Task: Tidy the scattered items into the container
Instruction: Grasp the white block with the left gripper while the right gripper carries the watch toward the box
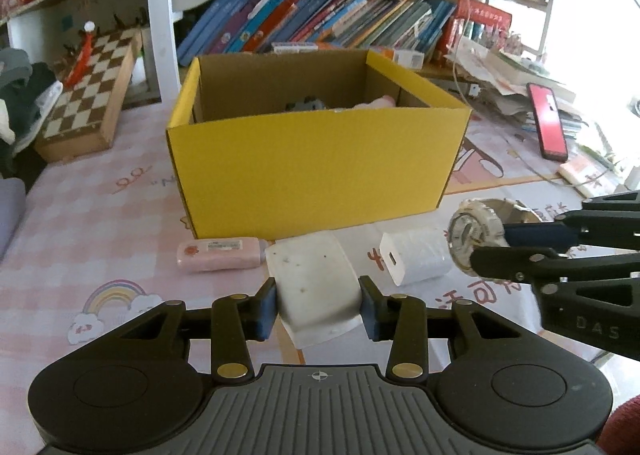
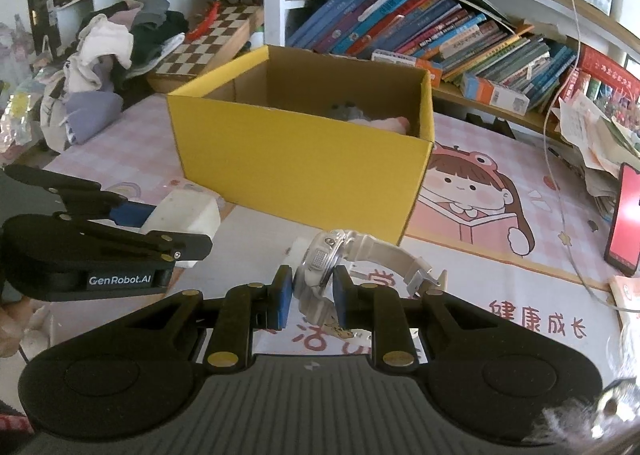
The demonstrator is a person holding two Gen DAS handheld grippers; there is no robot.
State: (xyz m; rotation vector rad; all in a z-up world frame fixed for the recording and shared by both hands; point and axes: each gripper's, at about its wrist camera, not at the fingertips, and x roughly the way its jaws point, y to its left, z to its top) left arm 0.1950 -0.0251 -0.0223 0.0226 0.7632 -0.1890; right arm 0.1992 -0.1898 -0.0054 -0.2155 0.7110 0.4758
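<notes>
Here, the largest item: a yellow cardboard box [image 1: 316,167], open-topped, brown inside, standing on a pink checked table mat [image 1: 100,223]; a grey thing and a pink thing lie low inside it, too hidden to name. Ahead of both grippers, box well within reach but apart from them.

Left gripper [image 1: 319,305]: jaws narrowed onto a white, rounded block [image 1: 316,283] with dark specks, gripped by its sides between the blue pads, held in front of the box's near wall.

White adapter [image 1: 416,255]: boxy, one small slot on its end face, lying on the mat just right of the block.

Pink oblong packet [image 1: 222,253]: labelled, lying at the foot of the box, left of the block.

Right gripper [image 2: 313,291]: jaws close together, clamped on a white wristwatch [image 2: 320,263], case pinched edge-on between the pads, strap [image 2: 384,255] arching out to the right, buckle hanging free.
</notes>
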